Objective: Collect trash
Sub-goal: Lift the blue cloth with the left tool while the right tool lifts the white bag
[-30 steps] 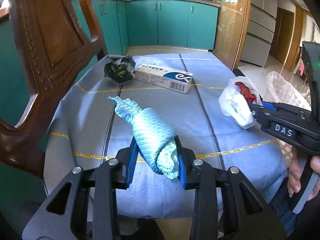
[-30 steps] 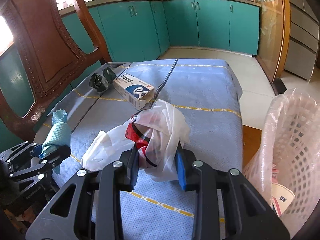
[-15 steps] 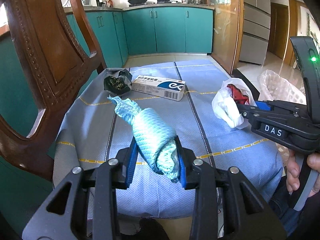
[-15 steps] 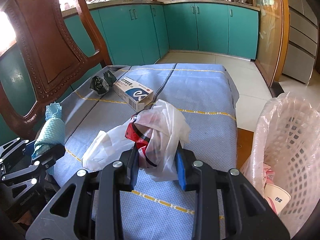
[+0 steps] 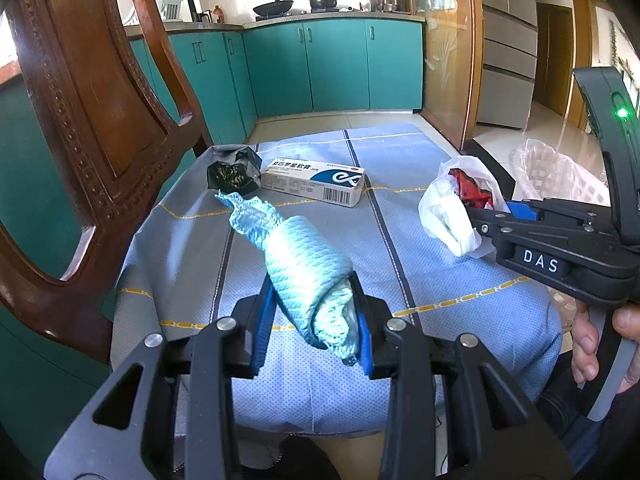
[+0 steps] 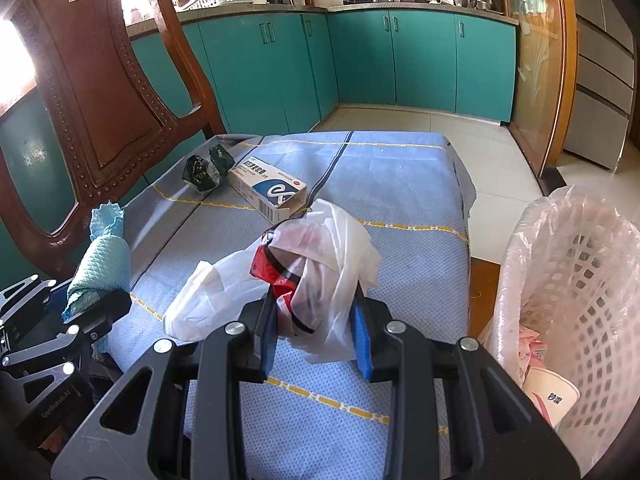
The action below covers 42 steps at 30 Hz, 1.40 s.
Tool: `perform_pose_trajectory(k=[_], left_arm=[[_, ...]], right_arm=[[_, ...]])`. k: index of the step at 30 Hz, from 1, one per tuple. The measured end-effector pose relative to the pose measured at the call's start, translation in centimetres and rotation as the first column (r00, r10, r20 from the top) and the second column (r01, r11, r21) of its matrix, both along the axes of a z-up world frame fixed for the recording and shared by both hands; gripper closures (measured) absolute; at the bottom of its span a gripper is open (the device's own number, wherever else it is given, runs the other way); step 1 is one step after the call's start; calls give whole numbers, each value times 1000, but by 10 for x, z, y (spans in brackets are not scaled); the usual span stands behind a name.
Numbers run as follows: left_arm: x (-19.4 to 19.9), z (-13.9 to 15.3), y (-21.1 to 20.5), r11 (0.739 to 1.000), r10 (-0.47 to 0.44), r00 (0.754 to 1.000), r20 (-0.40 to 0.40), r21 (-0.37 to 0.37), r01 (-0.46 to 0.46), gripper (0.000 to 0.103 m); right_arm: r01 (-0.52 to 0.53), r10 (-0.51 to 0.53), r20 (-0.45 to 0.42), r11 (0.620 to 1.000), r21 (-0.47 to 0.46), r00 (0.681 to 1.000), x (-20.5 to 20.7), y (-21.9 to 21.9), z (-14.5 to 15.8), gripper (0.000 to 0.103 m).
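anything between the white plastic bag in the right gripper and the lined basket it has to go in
Nothing visible. The right gripper holds the white plastic bag above the table's blue cloth; the lined basket stands open-topped just past the table's right edge.

Chair back point(image 6: 92, 92) walls off the table's left side. Box point(image 6: 272, 192) & dark wrapper point(image 6: 202, 168) sit at far left of the cloth point(image 6: 392, 184); far right half is bare. Basket point(image 6: 580, 280) stands just off the right edge, mouth unblocked.
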<state>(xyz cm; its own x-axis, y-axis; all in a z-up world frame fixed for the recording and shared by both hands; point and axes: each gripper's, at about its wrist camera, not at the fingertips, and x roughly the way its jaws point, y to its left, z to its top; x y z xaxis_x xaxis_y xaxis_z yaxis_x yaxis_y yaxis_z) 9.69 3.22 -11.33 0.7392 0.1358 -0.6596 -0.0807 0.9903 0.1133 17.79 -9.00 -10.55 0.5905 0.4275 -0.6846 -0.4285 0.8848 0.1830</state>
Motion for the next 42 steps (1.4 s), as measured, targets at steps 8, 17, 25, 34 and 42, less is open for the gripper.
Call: perform_pose_trajectory(k=[8, 17, 25, 34, 42], left_arm=[[-4, 3, -2, 1000, 0, 1000, 10, 9, -1, 68], [-7, 5, -5, 1000, -1, 1000, 17, 17, 1, 68], [-7, 6, -3, 1000, 0, 1000, 21, 14, -1, 68], [-8, 6, -3, 1000, 7, 1000, 29, 13, -7, 68], [-9, 6, -3, 1000, 9, 999, 30, 15, -10, 68]], right_arm=[[3, -3, 9, 1000, -1, 1000, -3, -2, 2, 71], [5, -5, 16, 1000, -2, 1000, -4, -3, 4, 71], [5, -5, 18, 1000, -1, 1000, -5, -5, 5, 71], [0, 0, 17, 1000, -11, 1000, -5, -3, 4, 71], [-4, 5, 19, 1000, -18, 1000, -6, 0, 2, 71]])
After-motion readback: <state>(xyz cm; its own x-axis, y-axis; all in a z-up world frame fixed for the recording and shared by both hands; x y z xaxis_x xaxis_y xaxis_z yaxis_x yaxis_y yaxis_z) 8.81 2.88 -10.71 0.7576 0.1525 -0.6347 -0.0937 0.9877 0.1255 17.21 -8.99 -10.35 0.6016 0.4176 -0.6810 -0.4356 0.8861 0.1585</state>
